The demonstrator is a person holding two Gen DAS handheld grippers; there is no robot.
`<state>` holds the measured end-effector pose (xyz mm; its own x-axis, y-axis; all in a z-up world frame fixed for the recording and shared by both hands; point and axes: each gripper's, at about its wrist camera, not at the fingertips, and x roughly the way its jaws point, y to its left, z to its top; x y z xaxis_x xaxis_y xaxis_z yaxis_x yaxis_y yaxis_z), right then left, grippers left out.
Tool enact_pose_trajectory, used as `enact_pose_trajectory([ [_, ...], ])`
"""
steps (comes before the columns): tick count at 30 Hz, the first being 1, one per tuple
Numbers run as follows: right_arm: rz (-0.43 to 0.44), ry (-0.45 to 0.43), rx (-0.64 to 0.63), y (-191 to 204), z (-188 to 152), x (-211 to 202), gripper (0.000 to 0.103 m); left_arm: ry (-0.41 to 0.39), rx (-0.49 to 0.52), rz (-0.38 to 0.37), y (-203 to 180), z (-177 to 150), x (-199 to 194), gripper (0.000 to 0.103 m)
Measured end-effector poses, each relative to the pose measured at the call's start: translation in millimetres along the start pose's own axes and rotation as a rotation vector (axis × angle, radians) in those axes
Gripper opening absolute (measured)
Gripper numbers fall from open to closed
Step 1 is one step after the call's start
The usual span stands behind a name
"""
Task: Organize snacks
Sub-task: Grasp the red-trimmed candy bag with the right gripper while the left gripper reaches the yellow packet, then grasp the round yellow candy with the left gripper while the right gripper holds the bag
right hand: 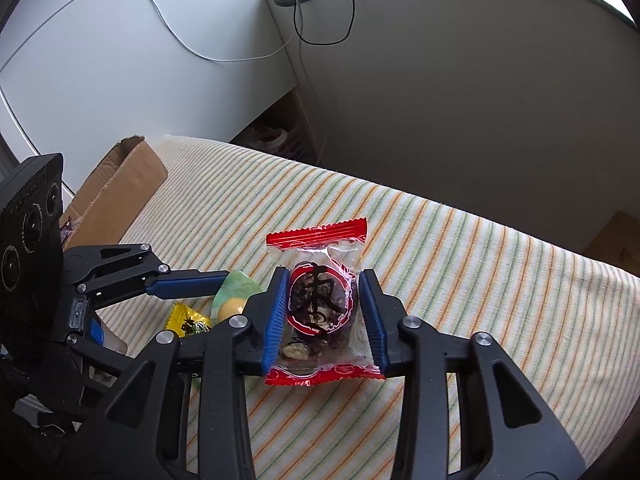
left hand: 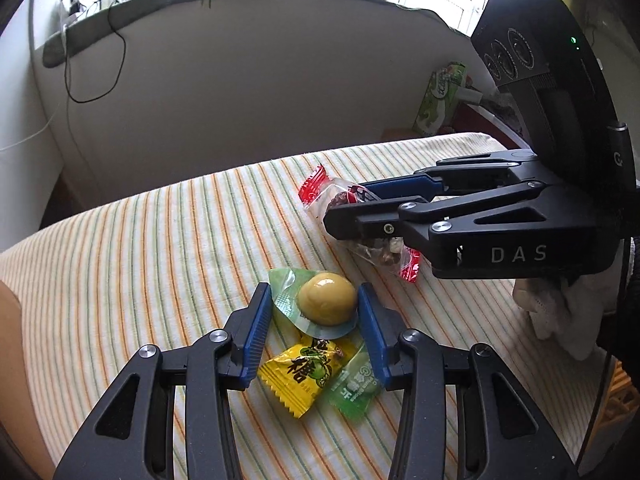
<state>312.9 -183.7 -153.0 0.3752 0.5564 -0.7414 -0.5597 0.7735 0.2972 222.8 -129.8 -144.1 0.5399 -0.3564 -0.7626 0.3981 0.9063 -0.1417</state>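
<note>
My left tongs (left hand: 314, 308) are spread wide around the green-wrapped egg (left hand: 326, 304), blue pads just beside it but not squeezing. My right tongs (right hand: 324, 312) straddle the red-edged date packet (right hand: 318, 312), pads right at its sides; can't tell if they're pinching it. Both snacks lie on the striped bench (left hand: 140, 264), the yellow candy (left hand: 306, 372) just beside the egg.

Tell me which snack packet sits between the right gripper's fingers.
The clear packet with red ends, holding dark dried fruit. It lies apart from the yellow candy and the green-wrapped yellow ball, which sit by the left gripper.
</note>
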Motion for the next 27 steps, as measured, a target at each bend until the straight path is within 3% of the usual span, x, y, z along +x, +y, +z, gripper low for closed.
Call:
enact_pose_trajectory([
  [6, -0.010, -0.022, 0.011, -2.3, -1.2, -6.9, 0.037, -0.017, 0.008, -0.013, -3.8, 5.1, 3.8, 0.030],
  [17, -0.036, -0.048, 0.027, -4.8, -3.9, -19.2, 0.037, -0.056, -0.024, -0.031, 5.5, 5.6, -4.6, 0.028],
  [27, -0.051, -0.087, 0.013, 11.7, 0.1, -43.5, 0.037, -0.142, -0.028, -0.020, 20.8, -8.6, -71.0, 0.028],
])
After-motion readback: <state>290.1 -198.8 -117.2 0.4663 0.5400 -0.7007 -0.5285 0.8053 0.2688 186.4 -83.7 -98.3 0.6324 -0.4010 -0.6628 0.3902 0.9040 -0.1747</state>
